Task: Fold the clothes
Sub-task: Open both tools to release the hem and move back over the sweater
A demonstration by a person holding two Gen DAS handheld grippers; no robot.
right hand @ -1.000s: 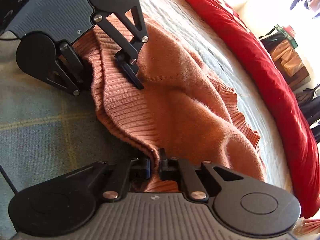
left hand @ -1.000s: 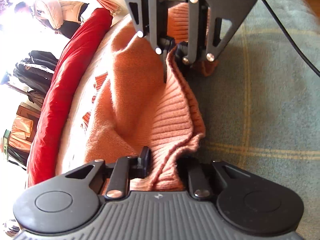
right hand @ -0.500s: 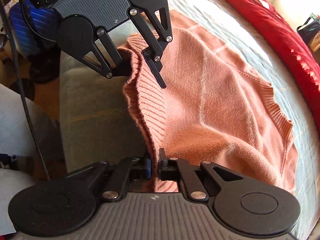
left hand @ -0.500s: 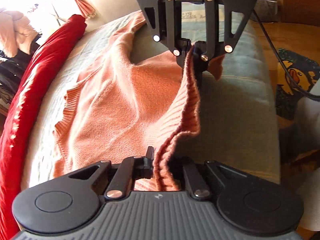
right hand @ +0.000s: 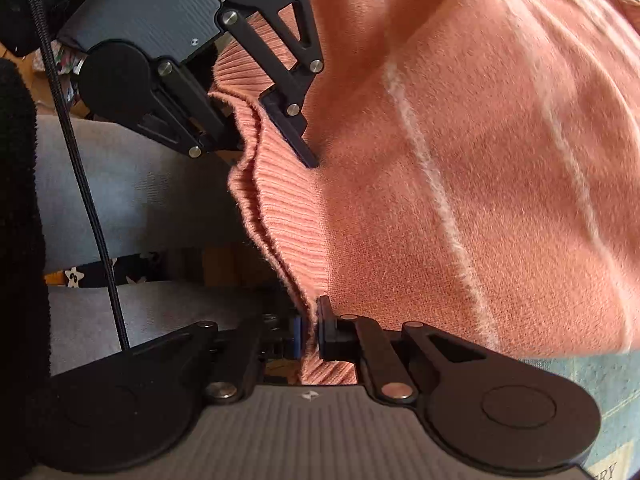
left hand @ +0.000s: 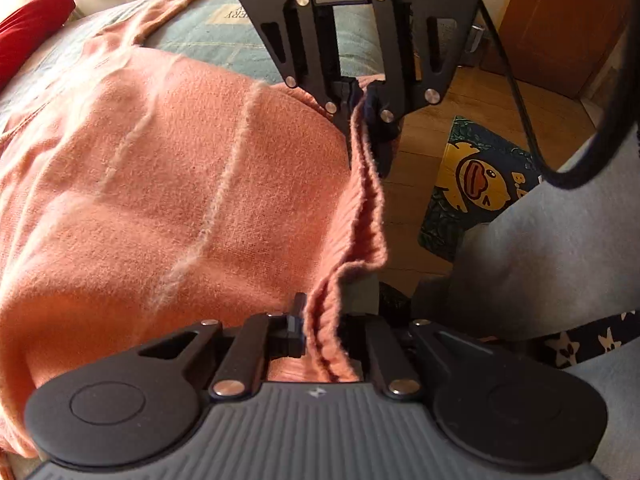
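At the bottom of the left wrist view, the left tongs (left hand: 320, 334) are clamping the ribbed hem of the salmon-orange knitted sweater (left hand: 168, 208), the doubled edge running up between the two black fingers. From there the ribbed edge is stretching up the middle of the frame to the right tongs (left hand: 358, 120), which are hanging down from the top centre and pinching the same hem. The body of the sweater is spreading across the left half of the frame, with pale crease lines crossing it, and is lying over a pale blue-green checked bed cover (left hand: 240, 40) at upper centre. Only this view is showing the red bolster cushion (left hand: 32, 20) in the upper left corner, the wooden floor (left hand: 440, 128) at right, a dark mat with a yellow cartoon duck (left hand: 472, 184) at centre right, and a black cable (left hand: 516, 92) curving down the upper right.

In the right wrist view, the right tongs (right hand: 310, 332) at bottom centre are gripping the ribbed hem, narrowed onto the cloth. The left tongs (right hand: 256, 128) are appearing at upper left, biting the hem where it bunches. The sweater (right hand: 480, 160) is filling the right side. This view alone is showing the grey fabric (right hand: 132, 200) at left, a dark star-patterned strip (right hand: 104, 274) below it, and a corner of the bed cover (right hand: 592, 380) at lower right.
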